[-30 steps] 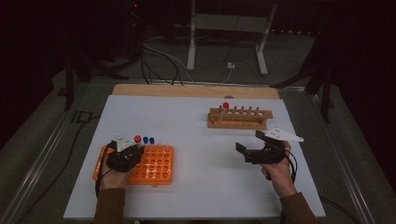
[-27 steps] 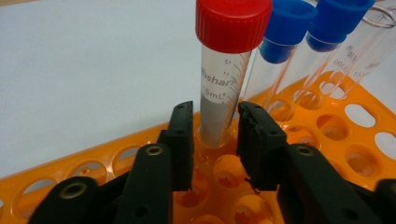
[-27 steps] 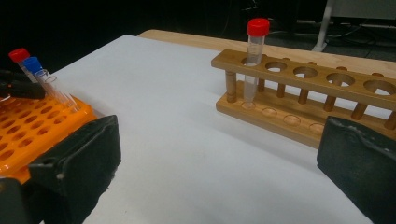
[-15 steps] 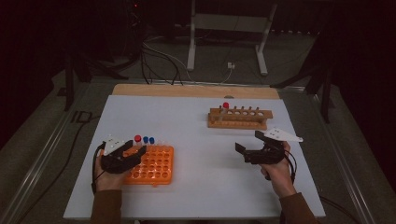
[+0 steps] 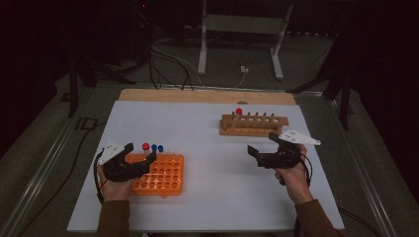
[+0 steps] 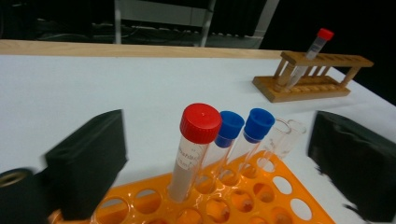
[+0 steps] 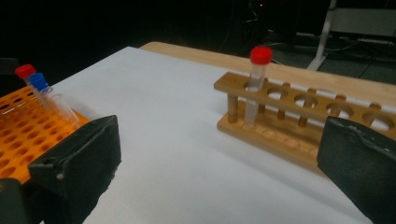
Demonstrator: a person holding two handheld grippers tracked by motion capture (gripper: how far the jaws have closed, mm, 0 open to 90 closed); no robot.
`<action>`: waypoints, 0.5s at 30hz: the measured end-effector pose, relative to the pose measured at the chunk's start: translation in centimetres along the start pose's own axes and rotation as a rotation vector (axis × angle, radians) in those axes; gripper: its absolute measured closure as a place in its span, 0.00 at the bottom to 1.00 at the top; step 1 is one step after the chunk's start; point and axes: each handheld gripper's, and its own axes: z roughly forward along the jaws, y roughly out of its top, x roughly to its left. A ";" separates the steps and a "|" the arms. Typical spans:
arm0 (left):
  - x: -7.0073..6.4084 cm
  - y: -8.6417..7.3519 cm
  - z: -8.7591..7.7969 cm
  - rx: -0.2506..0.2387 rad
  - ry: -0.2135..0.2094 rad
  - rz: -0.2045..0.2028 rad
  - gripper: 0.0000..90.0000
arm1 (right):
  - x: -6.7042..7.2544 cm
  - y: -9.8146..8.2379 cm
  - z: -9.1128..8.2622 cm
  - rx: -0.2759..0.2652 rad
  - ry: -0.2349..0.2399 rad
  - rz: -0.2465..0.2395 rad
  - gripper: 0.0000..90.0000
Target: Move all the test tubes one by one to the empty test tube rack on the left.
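Orange rack keeps red-capped tube upright between left gripper fingers, just opening, not pressing it; right gripper fingers spread, empty, near wooden rack on tabletop.

Left gripper: jaws opening wide from a closed stance, nothing pressed between them, now flanking the red-capped tube standing in the orange rack at its 12 o'clock edge.
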 end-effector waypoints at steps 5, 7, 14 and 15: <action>-0.1 -0.1 0.0 -0.011 0.011 0.002 0.01 | -0.1 1.4 0.9 -0.002 -0.012 -0.027 0.00; -0.1 -0.1 0.0 -0.015 0.018 0.008 0.01 | -0.3 1.9 1.4 -0.005 -0.020 -0.037 0.00; -0.2 -0.1 0.0 -0.026 0.028 0.019 0.01 | -1.0 3.1 3.5 0.007 -0.052 -0.043 0.00; -0.2 -0.1 0.0 -0.026 0.029 0.019 0.01 | -1.1 3.2 3.8 0.014 -0.054 -0.043 0.00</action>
